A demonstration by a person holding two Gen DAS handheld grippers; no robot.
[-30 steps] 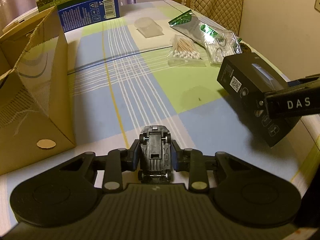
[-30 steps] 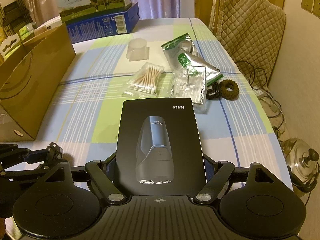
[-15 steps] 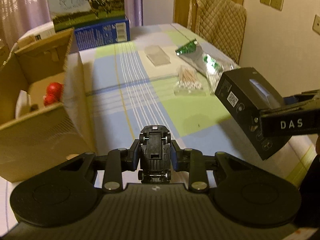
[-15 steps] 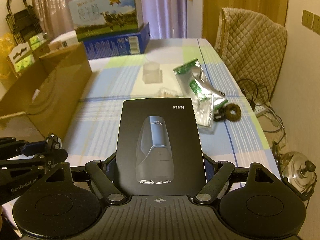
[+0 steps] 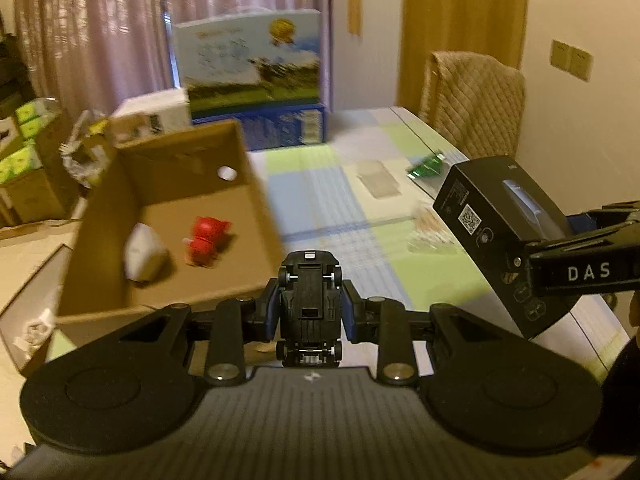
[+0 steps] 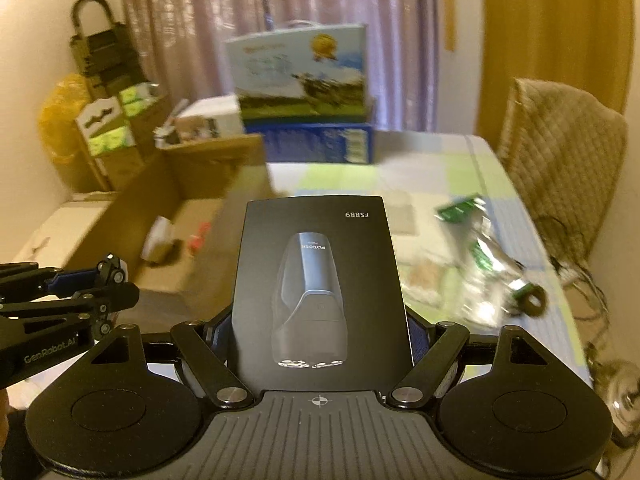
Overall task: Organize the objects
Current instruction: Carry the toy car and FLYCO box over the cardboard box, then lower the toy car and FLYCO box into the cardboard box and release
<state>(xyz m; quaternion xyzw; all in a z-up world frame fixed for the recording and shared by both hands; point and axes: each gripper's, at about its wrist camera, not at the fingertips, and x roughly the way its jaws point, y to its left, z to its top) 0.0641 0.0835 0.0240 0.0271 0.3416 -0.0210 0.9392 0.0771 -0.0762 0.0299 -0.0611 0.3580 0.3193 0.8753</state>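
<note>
My left gripper (image 5: 310, 312) is shut on a small black toy car (image 5: 310, 300), held belly-up in the air near the right wall of an open cardboard box (image 5: 256, 200). The box holds a red toy (image 5: 206, 240) and a white object (image 5: 144, 254). My right gripper (image 6: 320, 336) is shut on a black shaver box (image 6: 320, 280), which also shows in the left wrist view (image 5: 496, 224), held above the table to the right of the cardboard box (image 6: 192, 232). The left gripper (image 6: 108, 280) shows at the left of the right wrist view.
On the checked tablecloth (image 5: 320, 200) lie a cotton-swab pack (image 6: 424, 280), foil and clear bags (image 6: 480, 248), a small clear container (image 5: 378, 180) and a dark hair tie (image 6: 534, 304). Milk cartons (image 5: 252, 80) stand at the far end. A padded chair (image 5: 476, 100) is at the right.
Both grippers have risen and tilted up with their loads. The inside of the cardboard box has come into view, and the left gripper has moved closer to it.
</note>
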